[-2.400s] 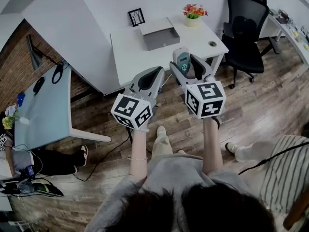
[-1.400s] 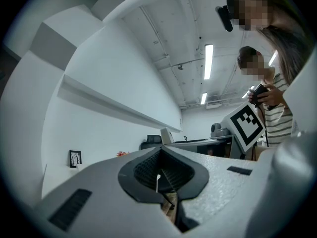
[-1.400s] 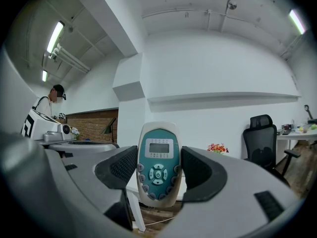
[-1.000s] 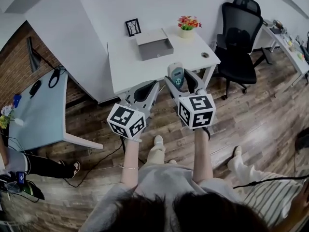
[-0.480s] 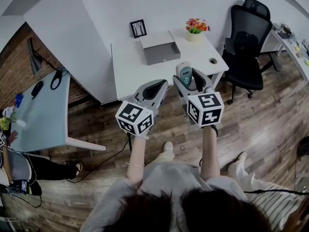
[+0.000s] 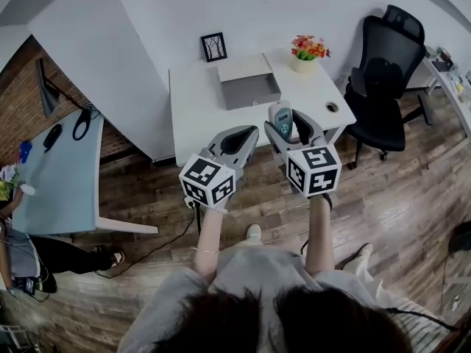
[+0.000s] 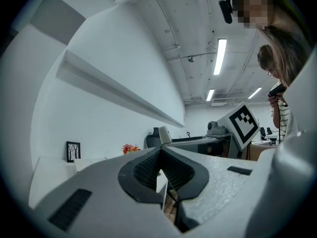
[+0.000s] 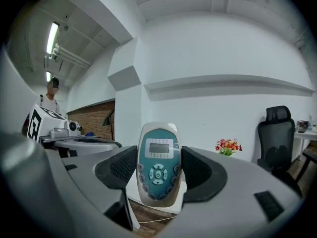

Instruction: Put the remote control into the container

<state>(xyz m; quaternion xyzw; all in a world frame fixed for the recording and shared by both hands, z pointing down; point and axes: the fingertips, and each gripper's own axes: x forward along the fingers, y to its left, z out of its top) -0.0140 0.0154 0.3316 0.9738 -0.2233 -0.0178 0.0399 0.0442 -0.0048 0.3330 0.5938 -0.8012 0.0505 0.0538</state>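
Head view looks down on a room with a dark wood-plank floor [image 6: 383, 197], white walls and a brick wall [image 6: 22, 94] at the left. A white table [image 6: 199, 116] stands against the far wall, a pale blue table [image 6: 59, 175] to its left, a black office chair [image 6: 386, 76] to its right. On the white table's far side sit a grey container [image 6: 250, 87], a flower pot [image 6: 309, 52] and a small picture frame [image 6: 213, 47]. The left gripper [image 6: 243, 134] has its jaws pressed together, empty. The right gripper [image 6: 291, 127] clamps the remote control [image 8: 158, 157] upright – over the table's near edge, well apart from the container.
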